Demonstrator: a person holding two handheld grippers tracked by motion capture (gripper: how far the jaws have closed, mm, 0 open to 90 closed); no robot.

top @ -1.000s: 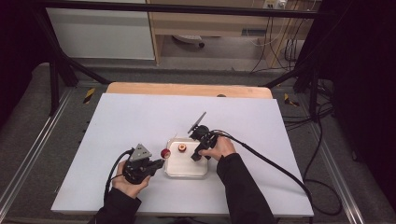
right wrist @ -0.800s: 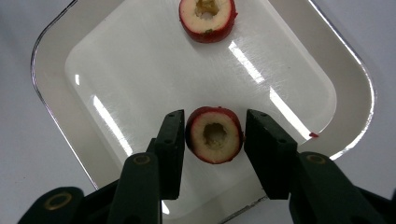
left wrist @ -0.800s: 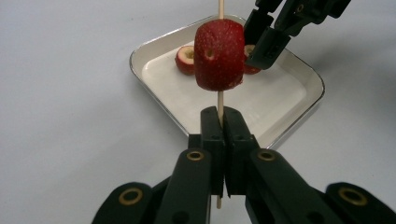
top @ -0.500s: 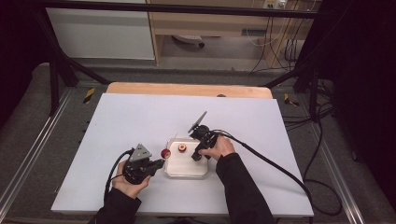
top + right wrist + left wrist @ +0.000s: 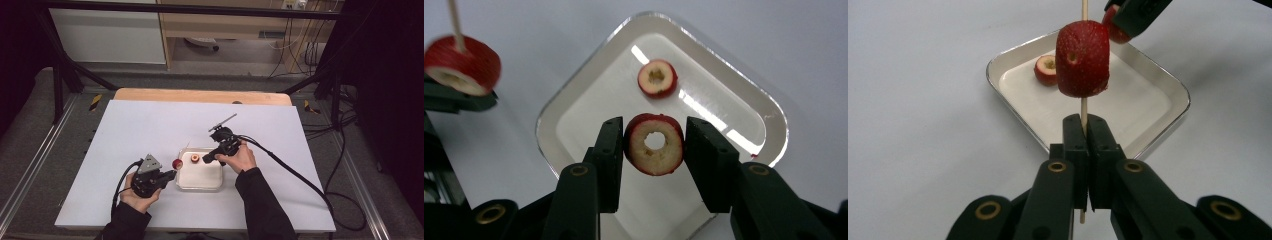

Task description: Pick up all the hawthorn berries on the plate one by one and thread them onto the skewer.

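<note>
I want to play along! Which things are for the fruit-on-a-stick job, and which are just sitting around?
For the job:
- stick in the left gripper, one red piece on it
- ring piece in the right gripper
- tray with one more piece

Just around:
- white table
- cables on the floor

White table, steel tray
</note>
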